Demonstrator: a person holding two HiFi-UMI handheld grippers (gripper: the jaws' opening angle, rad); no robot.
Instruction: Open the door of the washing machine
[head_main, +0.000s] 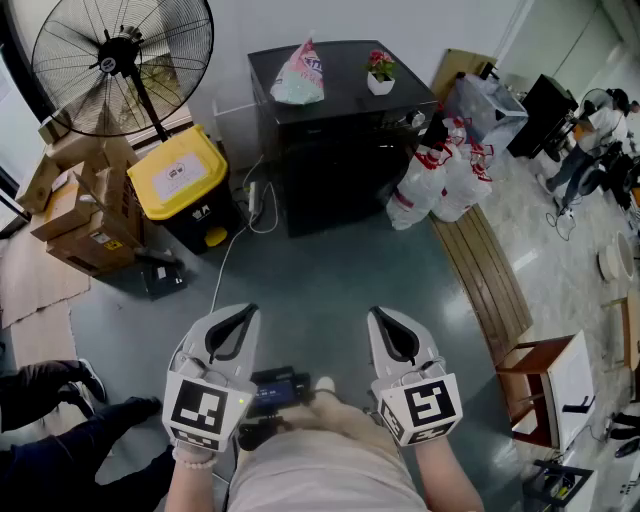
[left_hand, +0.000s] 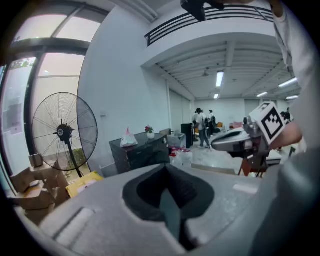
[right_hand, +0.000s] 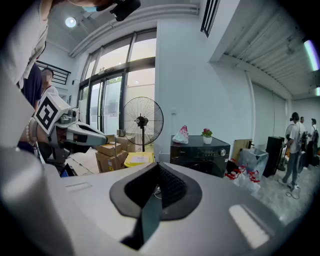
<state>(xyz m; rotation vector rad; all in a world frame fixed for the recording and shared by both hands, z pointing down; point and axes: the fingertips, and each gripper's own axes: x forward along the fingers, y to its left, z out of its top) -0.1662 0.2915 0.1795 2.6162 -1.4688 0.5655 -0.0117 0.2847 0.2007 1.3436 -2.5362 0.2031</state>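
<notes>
The matte grey left gripper (head_main: 238, 315) and right gripper (head_main: 385, 318) are both pinched closed, empty; the boxy, glossy black washing machine (head_main: 340, 165) stands well ahead by the white wall (head_main: 400, 20).

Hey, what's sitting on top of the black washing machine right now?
On top of the washing machine sit a tied plastic bag and a small potted plant with red flowers. What the bag holds cannot be seen.

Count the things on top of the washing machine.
2: a plastic bag at the left of the washing machine top, a potted flower at the right. None seem hidden.
</notes>
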